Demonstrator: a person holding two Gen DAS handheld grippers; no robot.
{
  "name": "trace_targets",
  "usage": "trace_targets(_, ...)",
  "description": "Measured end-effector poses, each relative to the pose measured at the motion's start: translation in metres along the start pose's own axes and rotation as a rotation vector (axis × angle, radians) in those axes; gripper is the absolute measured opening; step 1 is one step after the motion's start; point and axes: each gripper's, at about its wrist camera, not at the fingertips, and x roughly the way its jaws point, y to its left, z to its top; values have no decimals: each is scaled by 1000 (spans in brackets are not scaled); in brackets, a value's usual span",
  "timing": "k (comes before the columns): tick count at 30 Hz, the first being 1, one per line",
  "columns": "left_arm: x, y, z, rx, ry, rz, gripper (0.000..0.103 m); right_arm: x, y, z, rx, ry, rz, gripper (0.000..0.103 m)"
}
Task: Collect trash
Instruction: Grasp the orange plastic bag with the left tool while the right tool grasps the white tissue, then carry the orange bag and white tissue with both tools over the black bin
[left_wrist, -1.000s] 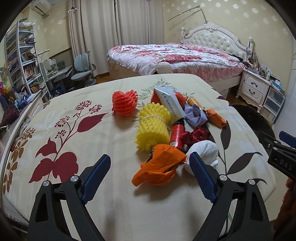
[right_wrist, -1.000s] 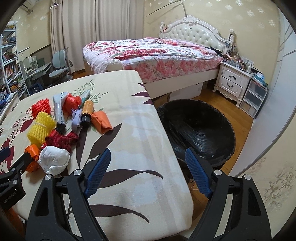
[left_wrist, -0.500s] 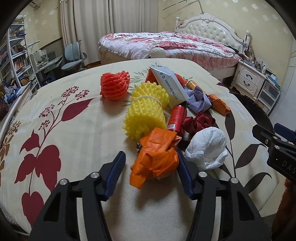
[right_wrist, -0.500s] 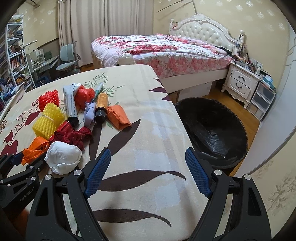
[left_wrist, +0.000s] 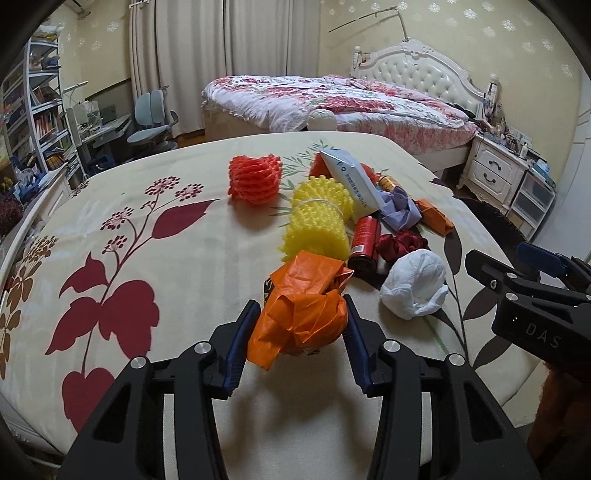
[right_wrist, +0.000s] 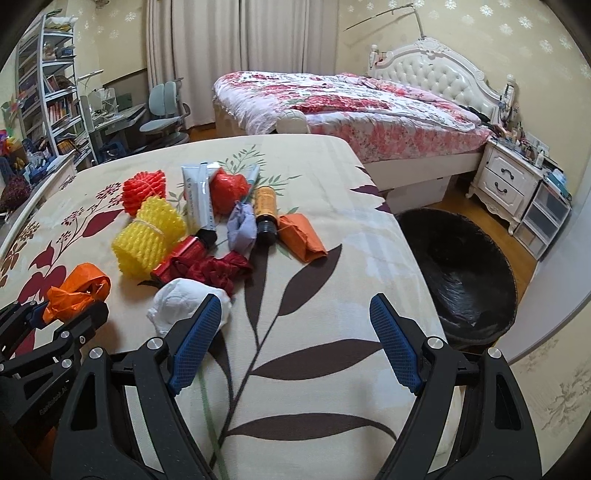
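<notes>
Left gripper (left_wrist: 300, 321) clamped on the crumpled orange bag (left_wrist: 303, 306), blue pads pressed to both its sides after closing in. Just right of that bag, white paper wad (left_wrist: 415, 288); right gripper (right_wrist: 293, 332) beside it, jaws wide, nothing between. Beyond the bag, yellow foam net (left_wrist: 317, 225), then red foam net (left_wrist: 254, 179). Far right, off the table (right_wrist: 314, 369), black bin (right_wrist: 461, 273).

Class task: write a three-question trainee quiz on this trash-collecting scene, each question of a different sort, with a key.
1. True or false: the left gripper is shut on the orange bag.
2. The white wad lies nearest: A the right gripper; B the black bin; C the red foam net.
3. Fill in: the right gripper's jaws are ____.

Key: 1 true; 2 A; 3 open.
</notes>
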Motion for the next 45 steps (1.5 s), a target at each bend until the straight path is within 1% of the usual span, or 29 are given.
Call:
trace_targets(7, 0, 30, -2, -60, 3, 65, 47, 6, 36, 0, -62, 11, 64, 81)
trace_targets(13, 5, 37, -4, -73, 3, 79, 47, 18, 56, -4, -104, 34, 76, 80)
trace_targets(14, 5, 37, -4, -72, 2, 78, 47, 20, 57, -5, -110, 41, 78, 78)
trace_targets(17, 5, 33, -3, -71, 0, 65, 47, 19, 59, -7, -108, 47, 115, 64)
trace_targets(18, 5, 33, -3, -71, -1, 63, 47, 18, 59, -7, -109, 46, 133, 54)
trace_targets(19, 6, 33, -3, -71, -3, 60, 47, 16, 59, -7, -109, 45, 149, 48)
trace_targets(22, 6, 31, -3, -72, -1, 52, 47, 12, 59, -7, -109, 37, 150, 45)
trace_targets(24, 5, 30, -3, -70, -3, 49, 47, 8, 57, -7, -103, 33, 151, 43)
trace_targets(25, 5, 30, -3, -69, -5, 49, 47, 7, 55, -7, -100, 30, 153, 37)
trace_targets(32, -3, 23, 2, -59, -27, 27, 47, -9, 37, 1, -58, -13, 148, 37)
trace_targets(36, -7, 12, 9, -50, -46, 3, 47, -15, 20, 6, -26, -34, 126, 37)
trace_targets(42, -10, -17, 26, -19, -85, -53, 47, -22, -22, 16, 41, -69, 45, 37)
trace_targets(45, -8, -35, 35, 1, -100, -86, 47, -23, -47, 19, 77, -87, -13, 37)
